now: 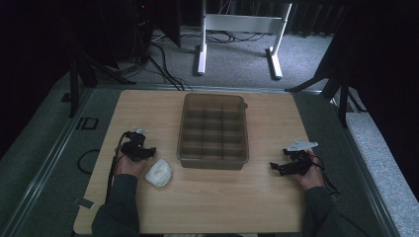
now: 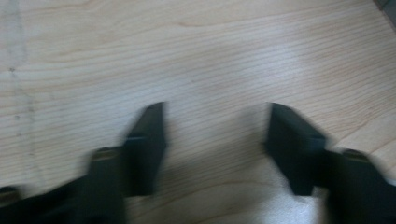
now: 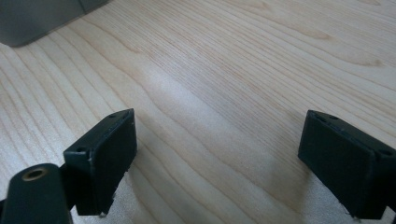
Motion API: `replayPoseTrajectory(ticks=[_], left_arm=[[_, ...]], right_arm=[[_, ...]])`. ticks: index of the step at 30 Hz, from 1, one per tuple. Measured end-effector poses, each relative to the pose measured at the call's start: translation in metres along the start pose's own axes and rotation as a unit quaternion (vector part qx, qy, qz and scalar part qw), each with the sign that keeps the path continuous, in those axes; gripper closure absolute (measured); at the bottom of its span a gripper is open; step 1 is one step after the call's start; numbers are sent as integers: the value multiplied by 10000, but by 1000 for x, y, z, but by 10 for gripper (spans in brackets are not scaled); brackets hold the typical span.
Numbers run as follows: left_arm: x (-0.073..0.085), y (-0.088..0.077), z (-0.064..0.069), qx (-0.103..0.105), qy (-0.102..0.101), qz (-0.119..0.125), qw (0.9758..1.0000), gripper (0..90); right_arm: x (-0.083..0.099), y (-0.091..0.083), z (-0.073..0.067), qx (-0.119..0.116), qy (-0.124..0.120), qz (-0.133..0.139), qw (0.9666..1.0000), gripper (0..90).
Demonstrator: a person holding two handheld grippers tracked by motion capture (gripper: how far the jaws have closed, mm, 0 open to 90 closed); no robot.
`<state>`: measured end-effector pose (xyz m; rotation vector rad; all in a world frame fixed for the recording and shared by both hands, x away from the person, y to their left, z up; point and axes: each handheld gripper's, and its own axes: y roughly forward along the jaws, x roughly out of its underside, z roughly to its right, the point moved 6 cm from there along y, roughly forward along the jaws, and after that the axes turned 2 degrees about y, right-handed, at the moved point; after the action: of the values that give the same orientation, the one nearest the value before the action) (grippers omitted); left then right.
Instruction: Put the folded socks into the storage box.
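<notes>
From above, the left gripper (image 1: 140, 148) sits just beside a white round pad (image 1: 159, 173), which lies near the tray's front left corner. Its own view shows jaws spread over bare table (image 2: 210, 56) (nothing between). The right gripper (image 3: 219, 163) is spread too, well apart. Between them stands the compartmented tray (image 1: 213, 129).

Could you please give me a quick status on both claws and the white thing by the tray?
Left claw open, empty, over bare table. Right claw open, empty, right of tray. White thing on table beside left hand, untouched. Nothing in the way.
</notes>
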<state>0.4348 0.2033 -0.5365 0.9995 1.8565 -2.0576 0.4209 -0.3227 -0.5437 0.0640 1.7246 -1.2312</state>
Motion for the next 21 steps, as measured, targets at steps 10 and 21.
replayPoseTrajectory(ticks=[10,21], left_arm=[[3,-12,-2,-353,221,-2,9991,489],[-4,-35,-2,-106,188,290,9993,524]], right_arm=[[0,0,0,0,-1,1,10000,111],[0,0,0,2,0,0,10000,111]])
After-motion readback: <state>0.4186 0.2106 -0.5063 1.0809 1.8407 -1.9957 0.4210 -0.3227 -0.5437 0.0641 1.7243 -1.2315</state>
